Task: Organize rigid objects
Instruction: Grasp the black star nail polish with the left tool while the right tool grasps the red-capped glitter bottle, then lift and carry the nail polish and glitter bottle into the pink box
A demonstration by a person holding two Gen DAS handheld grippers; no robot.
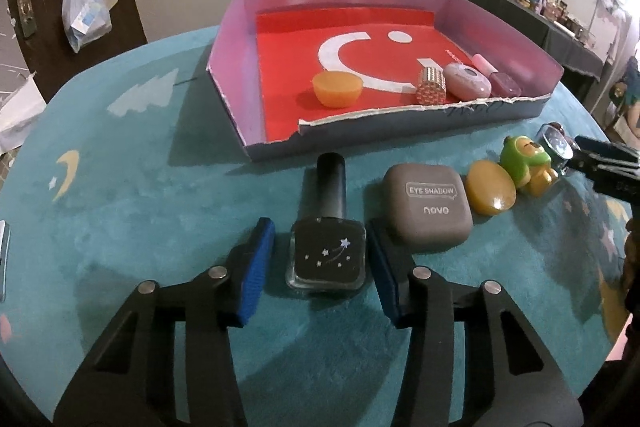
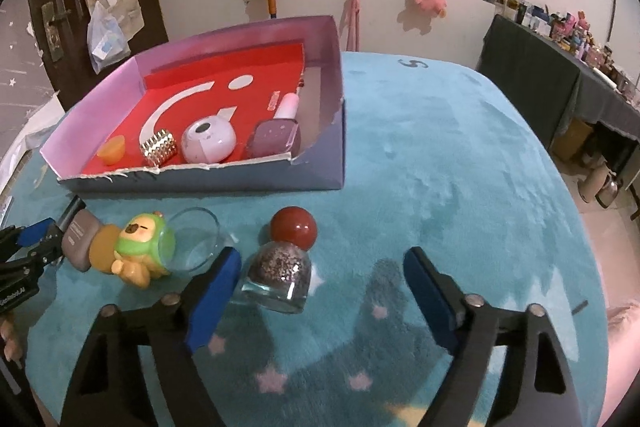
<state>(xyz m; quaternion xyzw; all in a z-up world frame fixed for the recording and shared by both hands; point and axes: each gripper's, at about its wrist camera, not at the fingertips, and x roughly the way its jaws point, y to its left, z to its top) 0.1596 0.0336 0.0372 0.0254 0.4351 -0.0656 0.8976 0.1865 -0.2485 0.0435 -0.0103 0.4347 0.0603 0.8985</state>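
Your left gripper (image 1: 320, 263) sits around the black bottle (image 1: 326, 255), which lies flat on the blue cloth (image 1: 140, 187) with its cap pointing at the box (image 1: 256, 131). The pads are narrow but not pressing yet; you can see a thin gap on each side. The gray case (image 1: 428, 211) is just beside the right pad, so if you squeeze crooked, that pad may bump the case and push it into the yellow stone (image 1: 490, 193). The bottle is smooth glass, so it may slip or swing down by its cap when you lift. Your right gripper (image 2: 320, 299) is wide and holds nothing. The glitter bottle (image 2: 280, 279) with the red ball cap (image 2: 294, 227) lies close to the left pad and far from the right one. If you close now, one pad hits first and may roll the bottle away or knock it toward the glass cup (image 2: 192, 243) and the green toy (image 2: 144, 247). The box front is torn and low, so things you drop near that edge may slide out.
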